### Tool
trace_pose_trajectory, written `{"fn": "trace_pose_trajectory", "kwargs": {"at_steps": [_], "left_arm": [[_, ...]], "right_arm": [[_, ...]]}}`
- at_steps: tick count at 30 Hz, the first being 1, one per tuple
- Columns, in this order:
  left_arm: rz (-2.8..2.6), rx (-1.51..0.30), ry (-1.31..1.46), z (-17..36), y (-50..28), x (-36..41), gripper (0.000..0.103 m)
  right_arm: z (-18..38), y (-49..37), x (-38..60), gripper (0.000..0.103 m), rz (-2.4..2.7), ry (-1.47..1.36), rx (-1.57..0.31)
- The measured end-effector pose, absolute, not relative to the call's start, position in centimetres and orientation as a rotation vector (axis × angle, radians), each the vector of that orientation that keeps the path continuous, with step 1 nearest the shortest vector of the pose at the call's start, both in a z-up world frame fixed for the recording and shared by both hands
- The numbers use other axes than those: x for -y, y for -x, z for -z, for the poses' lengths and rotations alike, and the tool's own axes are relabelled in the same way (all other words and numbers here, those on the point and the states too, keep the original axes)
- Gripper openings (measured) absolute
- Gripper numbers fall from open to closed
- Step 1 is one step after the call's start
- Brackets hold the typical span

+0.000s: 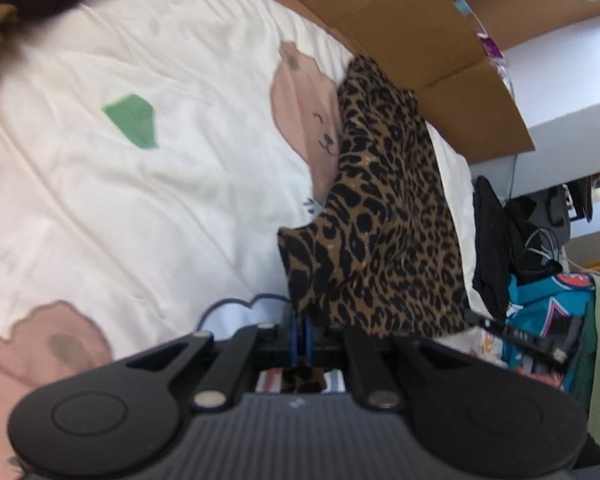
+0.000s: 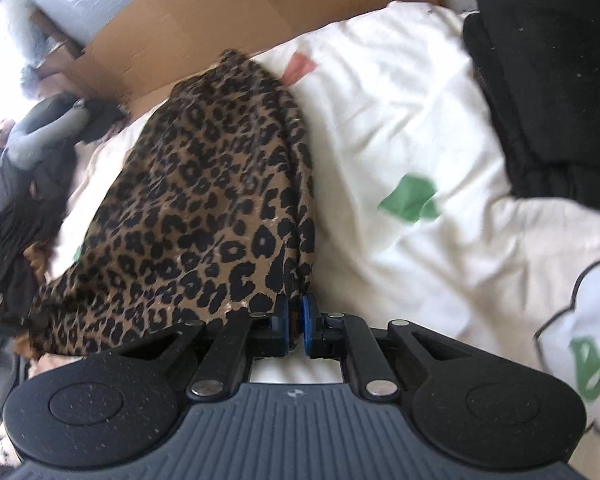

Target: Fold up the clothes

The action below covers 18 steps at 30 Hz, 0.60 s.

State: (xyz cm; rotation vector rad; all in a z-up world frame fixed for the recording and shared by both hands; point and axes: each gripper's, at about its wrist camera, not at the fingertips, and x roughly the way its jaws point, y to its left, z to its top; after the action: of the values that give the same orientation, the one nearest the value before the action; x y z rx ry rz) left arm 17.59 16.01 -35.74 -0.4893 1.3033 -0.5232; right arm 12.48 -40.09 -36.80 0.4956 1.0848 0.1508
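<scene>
The left claw point(image 1: 302, 330) is closed on a corner of the leopard-print garment point(image 1: 384, 216), its 2 blue pads point(image 1: 295, 340) pressed together with the cloth rising out from between them. From that pinch the garment runs up and away across the bed, bunched in soft folds, and lies against the pink bear print point(image 1: 300, 108) of the white duvet point(image 1: 120, 208). A green patch point(image 1: 132, 120) is printed on the duvet well to the left. Behind the garment stands a sheet of brown cardboard point(image 1: 416, 36), and to the right, off the bed's edge, sits a dark heap of clothes and cables point(image 1: 512, 236) beside some teal fabric point(image 1: 548, 312).

The right claw point(image 2: 295, 322) is likewise closed, its blue pads point(image 2: 305, 320) clamping the garment's lower right edge point(image 2: 204, 216). In this view the garment spreads leftward and upward from the grip in a wide, rumpled sheet over the duvet point(image 2: 400, 128). Near it on the right is a green printed patch point(image 2: 410, 198), and farther right a folded black garment point(image 2: 548, 92) rests on the bed. The cardboard point(image 2: 236, 20) stands behind the bed. At the left edge is a person in a grey sleeve point(image 2: 40, 136), partly blurred.
</scene>
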Motion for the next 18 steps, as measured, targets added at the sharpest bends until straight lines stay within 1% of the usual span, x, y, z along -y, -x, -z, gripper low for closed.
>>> {"fn": "trace_pose_trajectory", "kwargs": {"at_steps": [10, 14, 18], "left_arm": [[0.503, -1.301, 0.417, 33.0, -17.6, -18.7, 0.004], [0.451, -1.342, 0.436, 35.1, -17.5, -19.2, 0.004], [0.463, -1.402, 0.424, 38.2, -17.5, -17.4, 0.004]], "right_arm": [[35.5, -9.6, 37.4, 0.004, -0.295, -0.518, -1.161], [36.0, -10.0, 38.0, 0.004, -0.295, -0.508, -1.192], [36.9, -11.0, 39.8, 0.004, -0.227, -0.49, -1.207]]}}
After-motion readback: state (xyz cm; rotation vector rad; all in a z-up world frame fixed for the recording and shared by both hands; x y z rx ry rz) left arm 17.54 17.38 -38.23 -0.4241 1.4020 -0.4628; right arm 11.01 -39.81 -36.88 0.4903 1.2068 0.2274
